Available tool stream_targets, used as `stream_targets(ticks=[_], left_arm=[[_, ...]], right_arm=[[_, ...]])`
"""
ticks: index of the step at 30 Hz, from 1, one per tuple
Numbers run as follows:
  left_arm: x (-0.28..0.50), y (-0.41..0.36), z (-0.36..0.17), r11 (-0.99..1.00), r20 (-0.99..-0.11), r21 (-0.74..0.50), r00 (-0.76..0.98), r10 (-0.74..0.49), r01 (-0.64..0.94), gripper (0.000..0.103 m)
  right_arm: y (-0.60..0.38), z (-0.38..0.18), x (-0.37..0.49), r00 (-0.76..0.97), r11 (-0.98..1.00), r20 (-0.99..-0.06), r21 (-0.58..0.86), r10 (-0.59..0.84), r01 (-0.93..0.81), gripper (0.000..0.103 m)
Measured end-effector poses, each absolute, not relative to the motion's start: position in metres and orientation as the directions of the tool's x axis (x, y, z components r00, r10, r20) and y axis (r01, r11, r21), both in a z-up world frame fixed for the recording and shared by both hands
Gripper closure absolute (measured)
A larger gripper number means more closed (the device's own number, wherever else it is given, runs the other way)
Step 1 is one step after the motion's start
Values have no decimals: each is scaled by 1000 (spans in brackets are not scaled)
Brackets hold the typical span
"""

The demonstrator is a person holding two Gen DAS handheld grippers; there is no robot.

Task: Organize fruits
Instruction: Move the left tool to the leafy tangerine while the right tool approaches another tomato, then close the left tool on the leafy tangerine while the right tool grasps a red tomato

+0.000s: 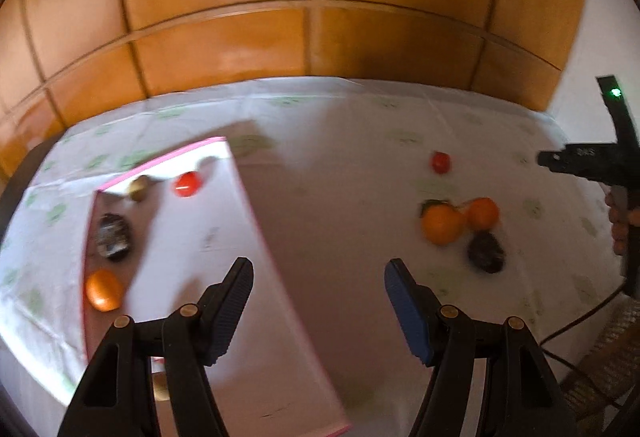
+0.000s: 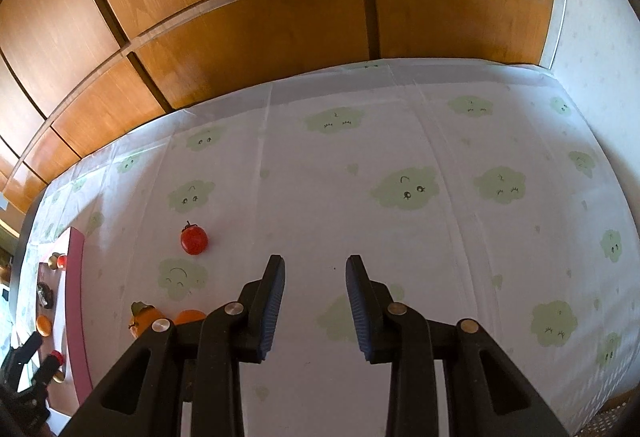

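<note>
A white box with a pink rim stands at the left and holds an orange, a dark avocado, a brownish fruit and a red tomato. My left gripper hovers open and empty above the box's near right wall. On the cloth to the right lie a tomato, two oranges and a dark avocado. My right gripper is narrowly open over bare cloth with nothing between its fingers; the tomato lies to its left, and the oranges are partly hidden behind its left finger.
A tablecloth with green cloud faces covers the table, which ends at wooden panelled doors at the back. A white wall runs along the right. A hand holds the right tool at the left wrist view's edge, with a cable trailing below.
</note>
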State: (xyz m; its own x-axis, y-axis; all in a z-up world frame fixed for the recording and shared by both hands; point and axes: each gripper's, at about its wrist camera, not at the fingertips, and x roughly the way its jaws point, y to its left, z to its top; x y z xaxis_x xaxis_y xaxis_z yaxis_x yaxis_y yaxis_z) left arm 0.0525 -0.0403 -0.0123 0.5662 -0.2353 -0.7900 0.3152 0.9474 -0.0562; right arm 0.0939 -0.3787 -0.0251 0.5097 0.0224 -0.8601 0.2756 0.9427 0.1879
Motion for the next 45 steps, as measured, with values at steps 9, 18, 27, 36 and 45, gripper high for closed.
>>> stream_targets(ticks=[9,18,27,36,45], left_arm=[[75,-111,-31,886,-825,-99,460,-328,453,34],[101,-157,-61,873,-862,-169,361,-355,457,34],[116,-159,-77,871,-859,-216,338,-385,441,62],[78,-135,-69,877,-852,-173,379,-362,448,62],[57,-133,-82,882,-834,-84,453,-317,463,62]], right_arm=[[-377,-24,94,509,942,-859,207,48,262,71],[-378,-20,94,523,935,-849,243,77,257,71],[-376,-22,96,518,941,-852,229,70,250,71],[-374,-27,97,499,945,-865,207,56,252,71],[-363,-34,96,484,946,-864,261,140,193,71]])
